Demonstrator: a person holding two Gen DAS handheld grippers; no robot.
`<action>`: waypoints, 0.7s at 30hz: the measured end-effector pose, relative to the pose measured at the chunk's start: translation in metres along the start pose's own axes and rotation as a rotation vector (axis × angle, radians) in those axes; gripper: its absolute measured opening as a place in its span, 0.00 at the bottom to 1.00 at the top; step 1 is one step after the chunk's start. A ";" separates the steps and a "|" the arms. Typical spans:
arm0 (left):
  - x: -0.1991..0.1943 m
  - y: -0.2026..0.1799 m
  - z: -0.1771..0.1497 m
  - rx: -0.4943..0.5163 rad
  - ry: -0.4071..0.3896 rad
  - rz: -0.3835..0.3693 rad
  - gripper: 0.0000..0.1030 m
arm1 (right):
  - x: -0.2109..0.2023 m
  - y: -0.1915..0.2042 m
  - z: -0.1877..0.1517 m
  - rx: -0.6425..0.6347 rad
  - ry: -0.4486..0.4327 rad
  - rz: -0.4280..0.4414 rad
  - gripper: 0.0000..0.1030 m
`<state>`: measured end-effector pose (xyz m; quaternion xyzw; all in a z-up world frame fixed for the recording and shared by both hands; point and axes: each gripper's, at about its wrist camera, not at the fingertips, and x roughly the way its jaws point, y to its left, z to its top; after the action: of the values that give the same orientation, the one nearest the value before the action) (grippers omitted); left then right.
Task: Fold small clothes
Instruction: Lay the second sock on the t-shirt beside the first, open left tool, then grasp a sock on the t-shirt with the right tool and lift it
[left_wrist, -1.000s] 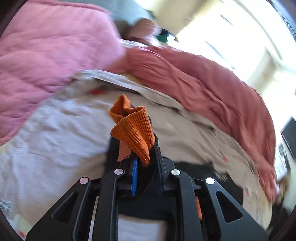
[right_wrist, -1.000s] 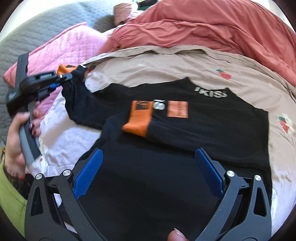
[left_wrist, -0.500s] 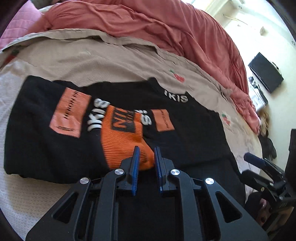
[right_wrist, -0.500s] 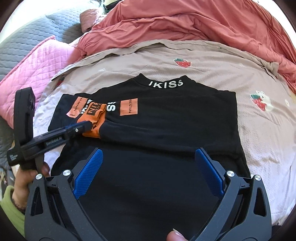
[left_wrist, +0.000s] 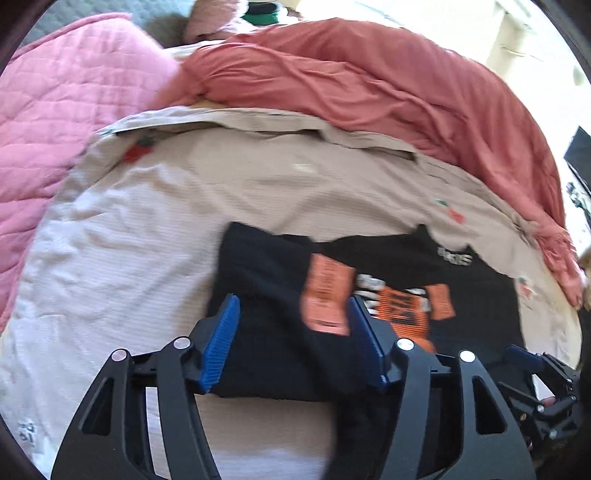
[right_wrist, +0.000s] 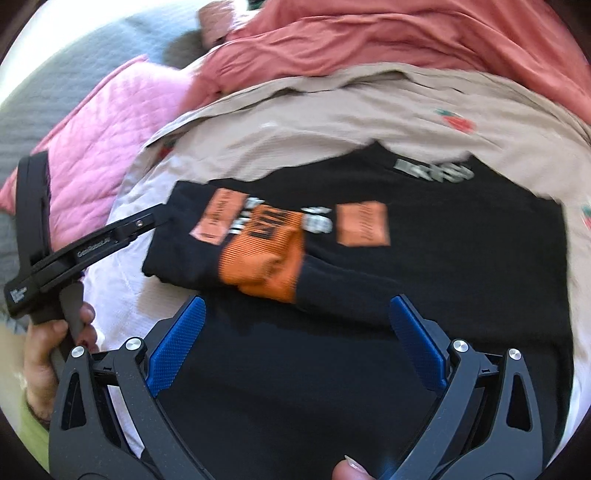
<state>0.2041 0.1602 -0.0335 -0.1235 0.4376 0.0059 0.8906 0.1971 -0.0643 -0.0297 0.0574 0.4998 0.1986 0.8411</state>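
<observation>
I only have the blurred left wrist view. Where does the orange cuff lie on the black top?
Observer: Right wrist view: the orange cuff lies across the chest of the black top, over the printed lettering.
Operator: Is the left gripper holding anything?
Observer: No. The left gripper has just been opening; its tips sit at the top's folded side edge, clear of the cuff.
Operator: And the right gripper?
Observer: The right gripper hovers wide open over the sleeve, gripping nothing.
</observation>
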 end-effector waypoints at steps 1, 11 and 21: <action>0.001 0.008 0.004 -0.025 0.005 0.005 0.63 | 0.005 0.005 0.004 -0.016 0.003 0.000 0.91; -0.001 0.037 0.010 -0.097 0.004 0.018 0.79 | 0.069 0.017 0.027 0.052 0.112 0.041 0.73; 0.003 0.042 0.010 -0.127 0.004 0.016 0.82 | 0.089 0.041 0.031 0.013 0.117 0.025 0.47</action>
<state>0.2088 0.2035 -0.0387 -0.1763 0.4393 0.0405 0.8799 0.2502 0.0112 -0.0751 0.0574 0.5487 0.2090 0.8075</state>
